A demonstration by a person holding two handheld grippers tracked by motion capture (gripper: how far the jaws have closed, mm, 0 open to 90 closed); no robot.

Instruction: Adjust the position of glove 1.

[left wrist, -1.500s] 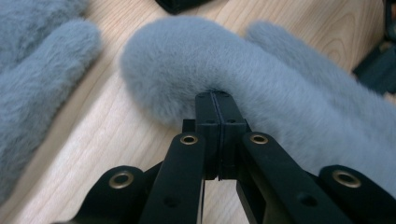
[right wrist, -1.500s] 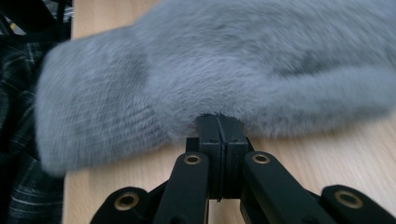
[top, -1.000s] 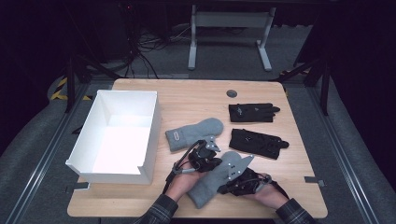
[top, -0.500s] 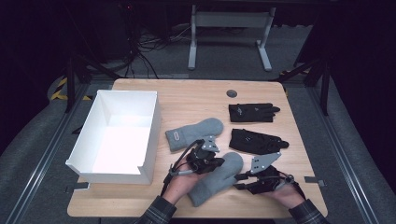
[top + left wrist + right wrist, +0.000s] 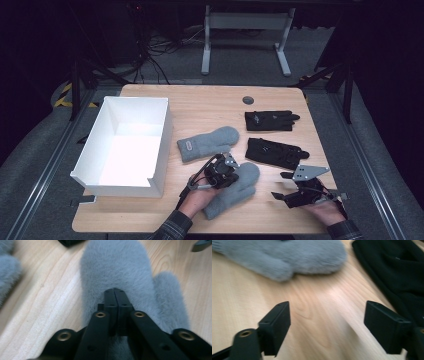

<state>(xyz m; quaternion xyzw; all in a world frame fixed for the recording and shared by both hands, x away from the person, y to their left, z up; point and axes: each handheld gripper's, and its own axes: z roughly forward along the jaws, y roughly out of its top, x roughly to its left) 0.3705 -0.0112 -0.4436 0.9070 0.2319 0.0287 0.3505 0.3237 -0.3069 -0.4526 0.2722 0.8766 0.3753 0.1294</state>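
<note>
Near the counter's [image 5: 150,220] front edge, about midway along it, lies a grey mitten [image 5: 235,192], tip toward the far right. On its middle rests the left tool [image 5: 226,170], jaws pressed together on the fleece. Right of it, close to the front right corner, the right tool [image 5: 282,192] hovers over bare wood with its jaws spread, having just been opening, nothing between them. Behind lie a second grey mitten [image 5: 207,143] and two black gloves [image 5: 276,152]. A white box [image 5: 127,145] fills the left side.
</note>
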